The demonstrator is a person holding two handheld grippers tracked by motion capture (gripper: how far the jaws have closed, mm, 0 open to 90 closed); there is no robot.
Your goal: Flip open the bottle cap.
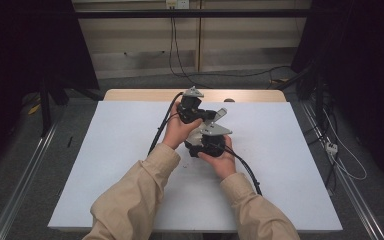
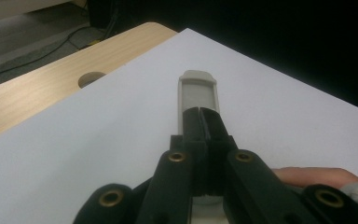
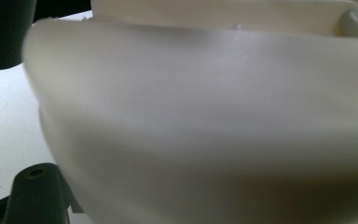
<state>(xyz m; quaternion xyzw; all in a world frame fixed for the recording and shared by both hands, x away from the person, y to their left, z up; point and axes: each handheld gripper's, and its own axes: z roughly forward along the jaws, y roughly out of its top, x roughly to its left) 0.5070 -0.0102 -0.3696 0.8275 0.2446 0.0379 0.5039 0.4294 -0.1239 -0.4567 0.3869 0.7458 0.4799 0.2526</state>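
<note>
Left tongs (image 1: 206, 114): sitting in the person's left hand (image 1: 179, 129) near the middle of the white-covered worktop (image 1: 105, 165), with the black jaws pressed together and clamping the near end of a flat grey plastic strip with a rounded far end (image 2: 197, 92).

Grey strip: sticking straight out beyond the left tongs' tips in the left gripper view, above the white sheet; whether it is touching the sheet I cannot tell.

Right tongs (image 1: 215, 125): sitting in the person's right hand (image 1: 221, 159), just beside the left tongs and slightly nearer the person; the 2 tools are nearly touching in the high view. Whether these jaws are parted or clenched I cannot tell, since a pale, blurred, curved surface (image 3: 214, 121) is lying right against the camera in the right gripper view.

Pale surface: pressing close to the right tongs, too blurred to identify; 2 dark parts of the tool are showing at its left edge.

Sleeves: 2 beige sleeves (image 1: 135, 195) are reaching in behind the tongs.

Cables: a black cable (image 1: 161, 131) is trailing from the left tongs, to the left of the left hand.

Wooden edge: a strip of light wood with a round hole (image 2: 91, 79) is lying beyond the left tongs, past the white sheet.
</note>
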